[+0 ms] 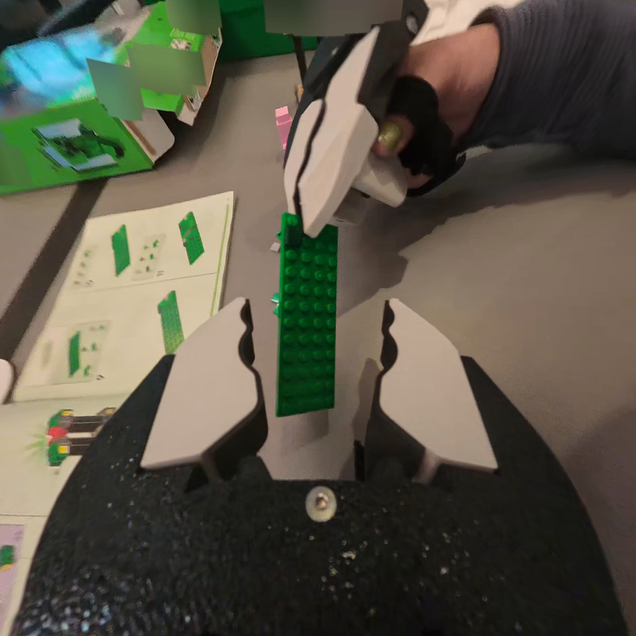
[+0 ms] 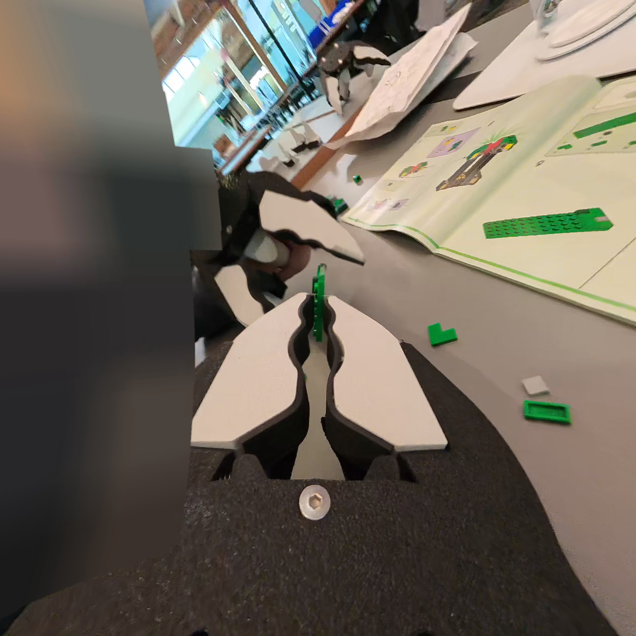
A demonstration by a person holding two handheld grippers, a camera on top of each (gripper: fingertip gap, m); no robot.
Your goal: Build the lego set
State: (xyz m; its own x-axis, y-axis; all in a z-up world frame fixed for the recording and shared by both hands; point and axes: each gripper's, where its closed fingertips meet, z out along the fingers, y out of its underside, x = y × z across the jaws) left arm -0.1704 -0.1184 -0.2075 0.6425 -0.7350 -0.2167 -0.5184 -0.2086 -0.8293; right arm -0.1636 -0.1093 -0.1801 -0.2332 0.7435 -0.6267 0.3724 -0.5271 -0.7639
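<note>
A long green studded plate (image 1: 306, 327) hangs tilted above the grey table (image 1: 481, 309). My right gripper (image 1: 303, 223) is shut on its far end, next to a small dark green piece (image 1: 292, 235) sitting on the plate. In the right wrist view the plate (image 2: 319, 309) is edge-on between the right gripper's (image 2: 318, 297) fingers. My left gripper (image 1: 316, 306) is open, with one finger on each side of the plate's near half and neither touching it. It also shows in the right wrist view (image 2: 306, 285), open.
An open instruction booklet (image 1: 137, 292) (image 2: 516, 172) lies beside the plate. A green box (image 1: 69, 137) stands behind it. Loose on the table are a green L-shaped plate (image 2: 440, 334), a grey tile (image 2: 535, 385), a green tile (image 2: 547, 412) and a pink piece (image 1: 284, 124). Less than 4 cm separates the two grippers' tips. The grey tile (image 2: 535, 385) is about 11 centimetres from both grippers' fingertips. It is also in sight in the left wrist view (image 1: 276, 245).
</note>
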